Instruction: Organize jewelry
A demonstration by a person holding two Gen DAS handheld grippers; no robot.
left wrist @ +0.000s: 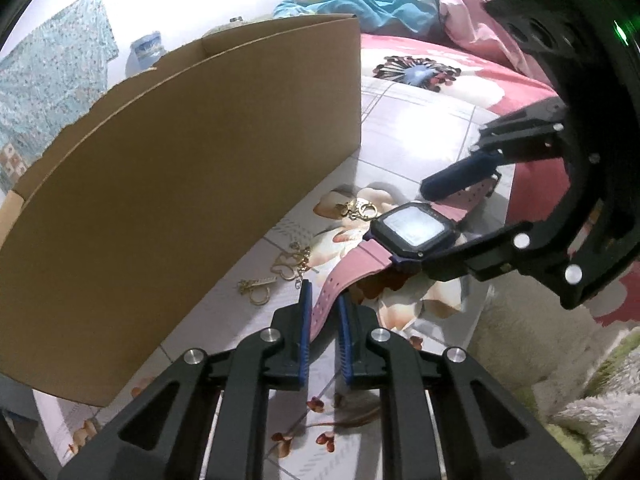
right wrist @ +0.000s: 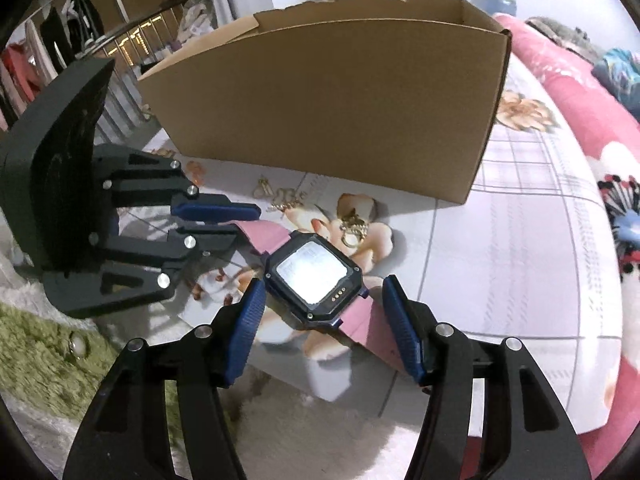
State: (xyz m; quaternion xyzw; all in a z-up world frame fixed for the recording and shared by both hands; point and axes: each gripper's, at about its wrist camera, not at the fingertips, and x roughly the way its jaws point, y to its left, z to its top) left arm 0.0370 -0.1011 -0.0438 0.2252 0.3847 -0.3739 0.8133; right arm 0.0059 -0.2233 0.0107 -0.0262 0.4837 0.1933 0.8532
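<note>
A square black watch (left wrist: pixel 414 229) with a pink strap lies on the flowered bedsheet, also in the right wrist view (right wrist: pixel 314 276). My left gripper (left wrist: pixel 324 300) is shut on the watch's pink strap end (left wrist: pixel 326 300). My right gripper (right wrist: pixel 324 300) is open, its blue pads either side of the watch face; it shows in the left wrist view (left wrist: pixel 444 232). Gold earrings and chains (left wrist: pixel 280 272) lie by the cardboard box (left wrist: pixel 180 184), and a gold piece (right wrist: pixel 352 228) lies just beyond the watch.
The open cardboard box (right wrist: pixel 332 108) stands on the bed behind the jewelry. A green shaggy rug (right wrist: pixel 44 356) with a pearl-like stud (right wrist: pixel 78 346) lies at the left. Bedding is heaped at the back (left wrist: pixel 360 0).
</note>
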